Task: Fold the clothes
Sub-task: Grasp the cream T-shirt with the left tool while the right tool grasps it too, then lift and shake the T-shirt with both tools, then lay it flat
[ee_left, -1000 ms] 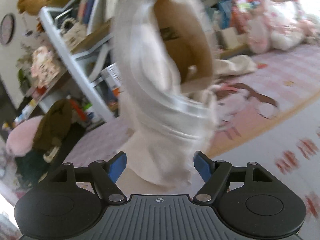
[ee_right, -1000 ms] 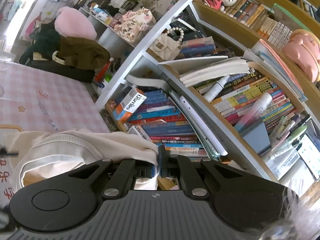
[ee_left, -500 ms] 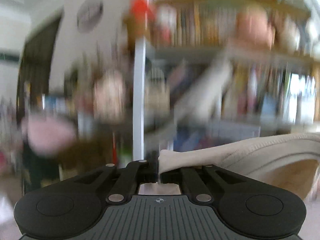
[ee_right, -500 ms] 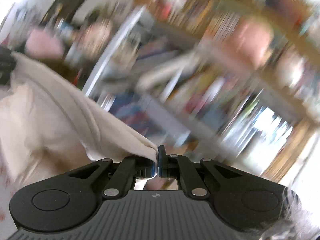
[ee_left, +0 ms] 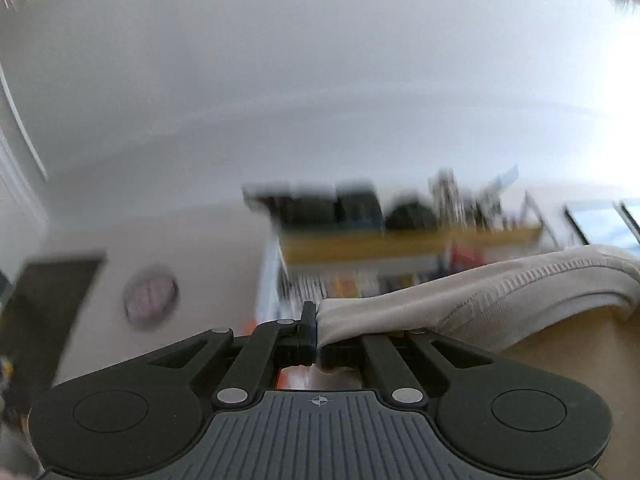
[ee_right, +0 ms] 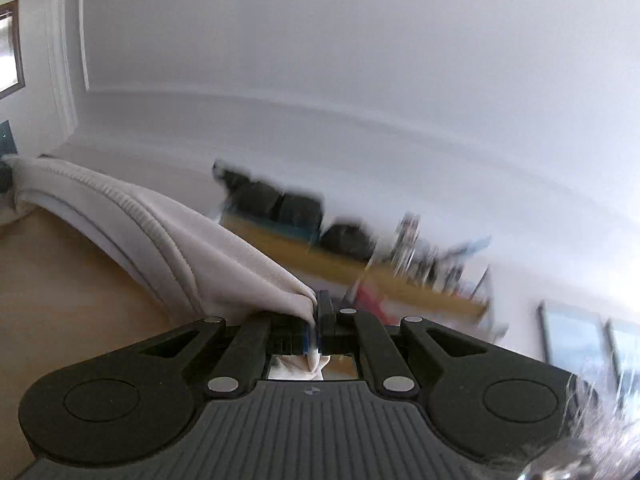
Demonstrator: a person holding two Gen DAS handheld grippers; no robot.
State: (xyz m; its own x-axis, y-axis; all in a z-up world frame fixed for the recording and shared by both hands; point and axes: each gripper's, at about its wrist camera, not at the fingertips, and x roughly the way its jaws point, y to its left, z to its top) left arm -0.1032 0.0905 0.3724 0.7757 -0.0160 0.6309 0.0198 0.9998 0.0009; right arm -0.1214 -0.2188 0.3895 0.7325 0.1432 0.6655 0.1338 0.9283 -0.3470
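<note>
A cream-white garment with a ribbed hem hangs stretched between my two grippers. In the left wrist view my left gripper is shut on one end of the garment, which runs off to the right. In the right wrist view my right gripper is shut on the other end of the garment, which runs off to the left. A tan inner face of the cloth shows below the hem in both views. Both cameras point up at the ceiling.
The top of a wooden bookshelf with dark boxes on it shows blurred; it also shows in the right wrist view. A round wall clock and a dark doorway are at the left. White ceiling fills the upper half.
Both grippers have swung upward with the garment held between them; the views went from the bookshelf to the ceiling. One second ago the left gripper was open; it closed on the garment.
</note>
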